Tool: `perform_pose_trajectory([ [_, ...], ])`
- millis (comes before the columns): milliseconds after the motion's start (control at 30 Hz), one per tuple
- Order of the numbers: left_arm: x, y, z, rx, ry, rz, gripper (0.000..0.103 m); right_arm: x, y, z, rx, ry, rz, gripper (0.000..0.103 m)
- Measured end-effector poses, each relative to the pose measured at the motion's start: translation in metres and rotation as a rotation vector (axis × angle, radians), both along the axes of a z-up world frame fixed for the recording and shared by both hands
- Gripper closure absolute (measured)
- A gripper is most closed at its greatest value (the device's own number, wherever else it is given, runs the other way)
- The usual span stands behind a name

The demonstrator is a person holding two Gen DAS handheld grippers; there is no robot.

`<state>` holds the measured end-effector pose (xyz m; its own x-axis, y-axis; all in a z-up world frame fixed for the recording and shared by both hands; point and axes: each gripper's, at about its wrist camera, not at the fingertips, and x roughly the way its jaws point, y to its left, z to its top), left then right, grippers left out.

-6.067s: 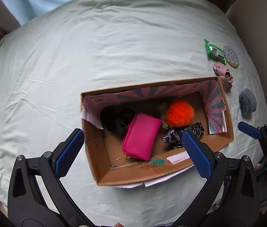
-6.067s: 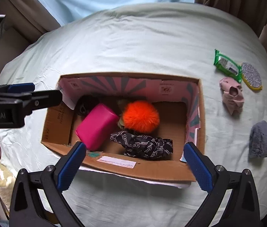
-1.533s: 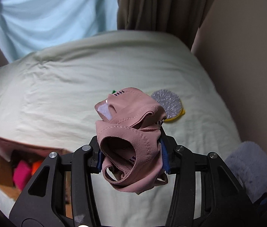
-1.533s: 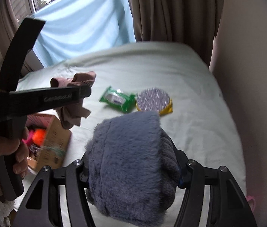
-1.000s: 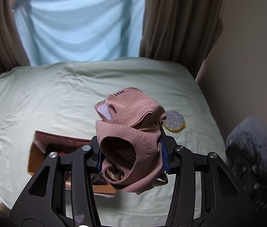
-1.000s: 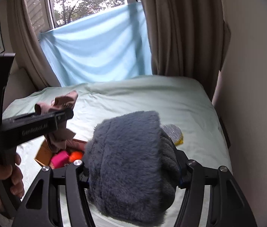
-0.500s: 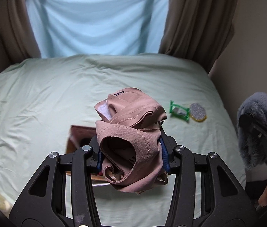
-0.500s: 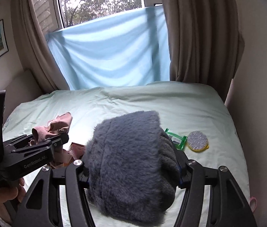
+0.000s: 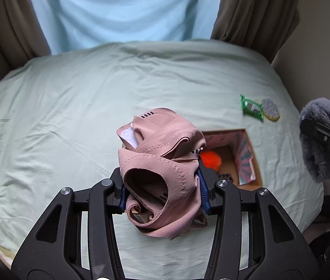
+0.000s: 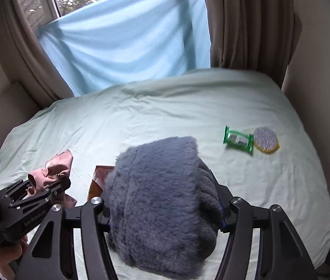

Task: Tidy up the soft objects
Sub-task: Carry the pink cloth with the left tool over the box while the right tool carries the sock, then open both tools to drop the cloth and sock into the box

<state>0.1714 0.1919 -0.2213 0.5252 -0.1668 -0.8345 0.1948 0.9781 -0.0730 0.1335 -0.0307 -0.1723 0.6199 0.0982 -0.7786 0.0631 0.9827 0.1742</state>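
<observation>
My left gripper [image 9: 163, 190] is shut on a crumpled pink fabric piece [image 9: 162, 163] and hangs above the left part of the open cardboard box [image 9: 250, 149], whose orange pompom [image 9: 210, 159] shows inside. My right gripper [image 10: 165, 219] is shut on a fluffy grey cloth [image 10: 162, 200], which hides most of the box [image 10: 99, 179] in that view. In the left wrist view the grey cloth [image 9: 323, 140] shows at the far right edge. From the right wrist view the left gripper [image 10: 36, 191] with its pink fabric [image 10: 53, 172] sits low at the left.
A green packet [image 10: 237, 140] and a round glittery pad with a yellow rim [image 10: 265, 140] lie on the pale green bed sheet [image 10: 165, 112], right of the box. Brown curtains [image 10: 246, 21] and a light blue cloth [image 10: 127, 37] stand behind the bed. A wall runs along its right side.
Both grippers have swung back over the bed toward the box, carrying their cloths. The box now appears behind and right of the pink fabric, with the pompom visible; the views tilted downward.
</observation>
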Motion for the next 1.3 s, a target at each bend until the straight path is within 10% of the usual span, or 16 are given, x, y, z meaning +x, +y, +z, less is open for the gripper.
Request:
perform_pose_trajectory([
  [1033, 0.093, -0.031, -0.160, 0.065, 0.370, -0.059, 0.061, 0.103, -0.021, -0.177, 0.128, 0.429, -0.172, 0.044],
  [1100, 0.093, -0.033, -0.159, 0.055, 0.372, -0.062, 0.045, 0.105, -0.024, -0.182, 0.137, 0.445, -0.183, 0.041],
  [1167, 0.092, -0.035, -0.158, 0.064, 0.377, -0.064, 0.001, 0.108, -0.026, -0.187, 0.152, 0.457, -0.184, 0.028],
  [1233, 0.088, -0.035, -0.153, 0.065, 0.362, -0.074, 0.000, 0.108, -0.027, -0.186, 0.156, 0.426, -0.193, 0.003],
  [1300, 0.085, -0.033, -0.153, 0.071, 0.364, -0.077, 0.000, 0.106, -0.029, -0.183, 0.176, 0.398, -0.195, 0.000],
])
